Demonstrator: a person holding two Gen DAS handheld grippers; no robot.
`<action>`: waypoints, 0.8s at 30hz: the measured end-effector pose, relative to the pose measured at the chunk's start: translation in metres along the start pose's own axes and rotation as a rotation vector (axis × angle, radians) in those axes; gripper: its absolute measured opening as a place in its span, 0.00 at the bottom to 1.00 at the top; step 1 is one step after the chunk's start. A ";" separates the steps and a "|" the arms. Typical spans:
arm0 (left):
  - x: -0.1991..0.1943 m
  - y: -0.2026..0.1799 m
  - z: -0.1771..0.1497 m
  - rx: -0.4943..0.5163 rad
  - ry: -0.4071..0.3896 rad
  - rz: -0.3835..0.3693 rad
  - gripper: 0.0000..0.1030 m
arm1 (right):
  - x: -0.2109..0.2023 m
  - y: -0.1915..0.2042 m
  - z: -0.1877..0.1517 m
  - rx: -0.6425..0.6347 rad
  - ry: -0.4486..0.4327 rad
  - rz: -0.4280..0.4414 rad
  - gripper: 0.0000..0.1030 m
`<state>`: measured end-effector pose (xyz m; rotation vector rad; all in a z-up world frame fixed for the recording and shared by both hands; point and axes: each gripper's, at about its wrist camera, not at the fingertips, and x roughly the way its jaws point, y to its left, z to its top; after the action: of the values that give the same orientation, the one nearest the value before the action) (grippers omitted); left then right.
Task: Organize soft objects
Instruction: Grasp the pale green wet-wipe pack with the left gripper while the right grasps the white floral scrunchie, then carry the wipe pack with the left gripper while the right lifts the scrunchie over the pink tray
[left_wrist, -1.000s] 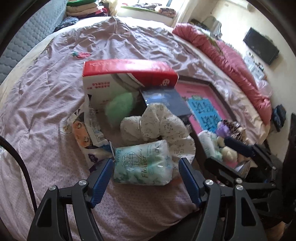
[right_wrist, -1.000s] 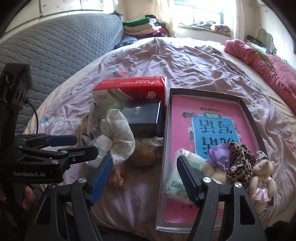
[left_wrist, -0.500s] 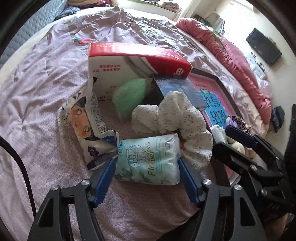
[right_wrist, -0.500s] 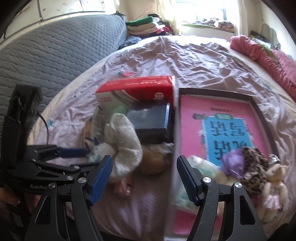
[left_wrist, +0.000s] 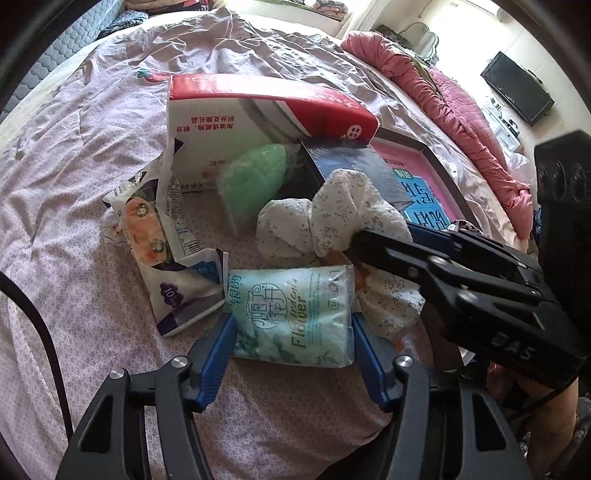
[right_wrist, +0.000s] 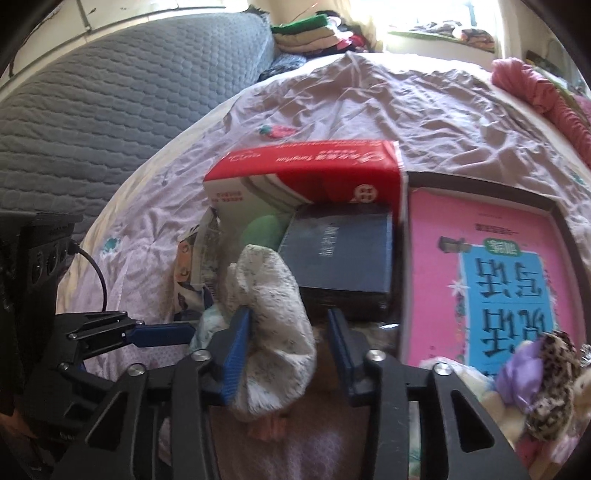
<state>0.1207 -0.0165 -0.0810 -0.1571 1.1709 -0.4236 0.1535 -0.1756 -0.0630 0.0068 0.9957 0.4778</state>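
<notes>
The left gripper (left_wrist: 291, 332) is clamping the tissue pack (left_wrist: 291, 314) at six o'clock. At two o'clock, the right gripper (right_wrist: 288, 354) has been closing around the white scrunchie (right_wrist: 273, 332), likely for the pink tray (right_wrist: 436, 277).

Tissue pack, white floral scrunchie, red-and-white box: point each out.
tissue pack (left_wrist: 291, 317), left wrist view, middle of its printed front.
white floral scrunchie (right_wrist: 273, 295), right wrist view, upper fold.
red-and-white box (right_wrist: 306, 158), right wrist view, red top face.
</notes>
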 end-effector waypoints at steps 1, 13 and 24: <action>0.001 0.000 0.000 0.001 0.001 -0.001 0.60 | 0.002 0.002 0.001 -0.009 0.002 0.003 0.25; -0.002 -0.017 0.002 0.058 -0.067 -0.008 0.25 | -0.022 0.001 -0.008 -0.003 -0.094 -0.013 0.09; -0.016 -0.024 0.002 0.085 -0.106 0.023 0.18 | -0.039 -0.008 -0.012 0.041 -0.122 0.013 0.11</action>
<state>0.1114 -0.0321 -0.0580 -0.0913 1.0476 -0.4383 0.1294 -0.2008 -0.0403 0.0780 0.8857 0.4635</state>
